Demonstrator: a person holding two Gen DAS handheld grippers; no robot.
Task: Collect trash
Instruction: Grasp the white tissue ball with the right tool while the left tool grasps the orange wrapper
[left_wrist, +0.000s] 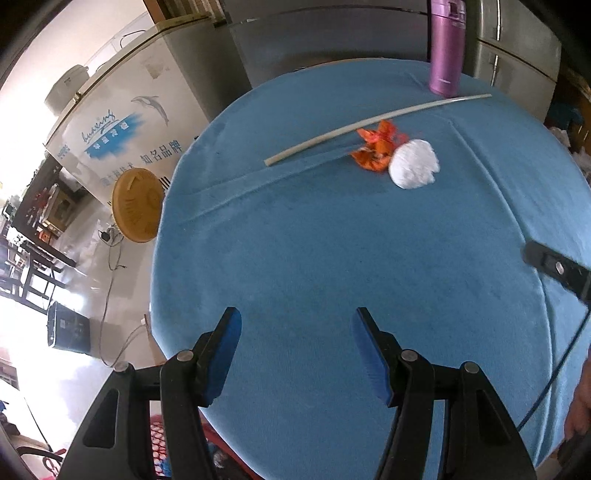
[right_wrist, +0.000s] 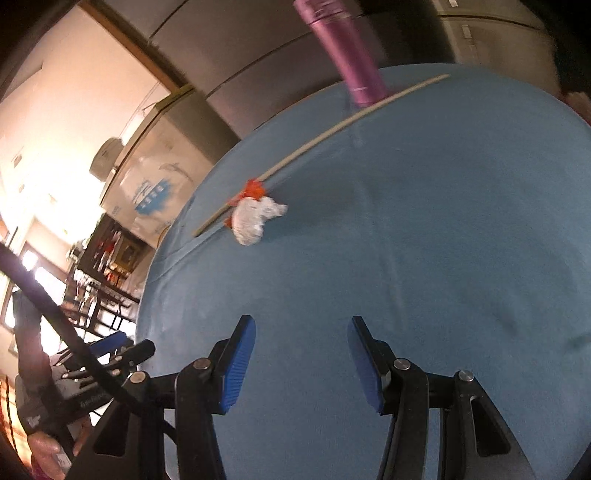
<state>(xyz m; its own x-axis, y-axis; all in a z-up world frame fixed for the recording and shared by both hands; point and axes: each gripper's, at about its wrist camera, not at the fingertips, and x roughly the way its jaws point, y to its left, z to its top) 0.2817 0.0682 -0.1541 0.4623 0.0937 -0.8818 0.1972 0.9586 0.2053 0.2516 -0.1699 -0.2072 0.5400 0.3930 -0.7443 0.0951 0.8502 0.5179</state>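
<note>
Left gripper jaws apart, empty; white wad, orange wrapper well ahead, touching.

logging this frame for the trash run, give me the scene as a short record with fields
surface: round table with blue cloth
trash: white wad touching orange wrapper
stick: long pale stick lying just behind the trash
bottle: purple bottle upright at the far edge
left gripper: open, empty, short of the trash
right gripper: open, empty, short of the trash
</note>
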